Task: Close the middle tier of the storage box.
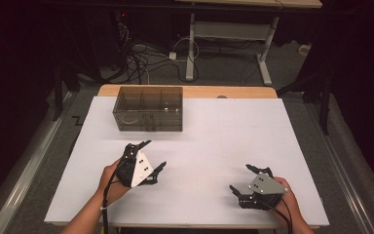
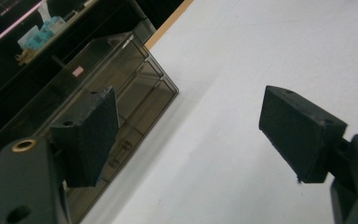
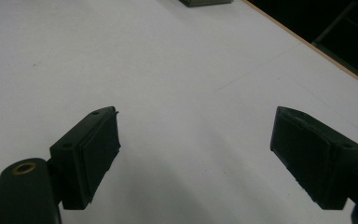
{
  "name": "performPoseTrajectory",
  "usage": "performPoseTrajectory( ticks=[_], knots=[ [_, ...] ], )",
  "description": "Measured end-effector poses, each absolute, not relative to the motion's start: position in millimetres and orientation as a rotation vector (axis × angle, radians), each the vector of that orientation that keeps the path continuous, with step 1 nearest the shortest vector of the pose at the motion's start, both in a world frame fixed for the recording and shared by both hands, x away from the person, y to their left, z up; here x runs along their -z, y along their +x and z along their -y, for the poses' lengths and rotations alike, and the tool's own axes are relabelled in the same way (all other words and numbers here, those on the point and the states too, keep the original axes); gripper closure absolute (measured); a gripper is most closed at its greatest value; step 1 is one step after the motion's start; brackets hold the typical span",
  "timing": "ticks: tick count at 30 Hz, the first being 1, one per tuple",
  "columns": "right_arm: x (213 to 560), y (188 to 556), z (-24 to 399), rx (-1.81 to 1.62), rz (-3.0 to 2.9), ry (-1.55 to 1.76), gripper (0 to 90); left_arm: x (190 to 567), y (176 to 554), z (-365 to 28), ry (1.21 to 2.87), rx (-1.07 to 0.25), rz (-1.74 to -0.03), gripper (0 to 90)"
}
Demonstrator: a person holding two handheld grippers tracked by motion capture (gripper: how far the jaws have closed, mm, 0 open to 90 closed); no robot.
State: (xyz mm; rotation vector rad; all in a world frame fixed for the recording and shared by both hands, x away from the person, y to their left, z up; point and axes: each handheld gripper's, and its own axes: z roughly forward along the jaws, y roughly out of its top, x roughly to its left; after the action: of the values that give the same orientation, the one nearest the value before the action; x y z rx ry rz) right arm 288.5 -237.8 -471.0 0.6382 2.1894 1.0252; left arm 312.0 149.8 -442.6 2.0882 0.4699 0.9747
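Observation:
A smoky see-through box (image 1: 148,108) with several compartments stands at the back left of the white table top (image 1: 224,131). My left gripper (image 1: 155,154), held in a hand, hovers just in front of the box, open and empty. In the left gripper view the box (image 2: 121,84) lies to the left behind the gripper (image 2: 189,114), whose jaws stand wide apart. My right gripper (image 1: 240,177) rests near the front right of the table, open, with nothing between its jaws. In the right gripper view the gripper (image 3: 196,128) faces bare white surface, with a corner of the box (image 3: 205,2) at the top edge.
The wooden table edge (image 1: 190,91) shows behind the box. Beyond it are a desk frame (image 1: 229,29) and a tangle of cables (image 1: 141,58) on the floor. White surface stretches between the two grippers and to the right of the box.

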Motion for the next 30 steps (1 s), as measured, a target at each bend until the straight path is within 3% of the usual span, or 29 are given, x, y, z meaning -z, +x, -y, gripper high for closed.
performPoseTrajectory(
  ticks=[30],
  knots=[
    [472, 285, 241, -1.014, -2.193, 0.651, 16.3, 475, 295, -174, 2.185, -0.906, -0.529, 19.7]
  ],
)
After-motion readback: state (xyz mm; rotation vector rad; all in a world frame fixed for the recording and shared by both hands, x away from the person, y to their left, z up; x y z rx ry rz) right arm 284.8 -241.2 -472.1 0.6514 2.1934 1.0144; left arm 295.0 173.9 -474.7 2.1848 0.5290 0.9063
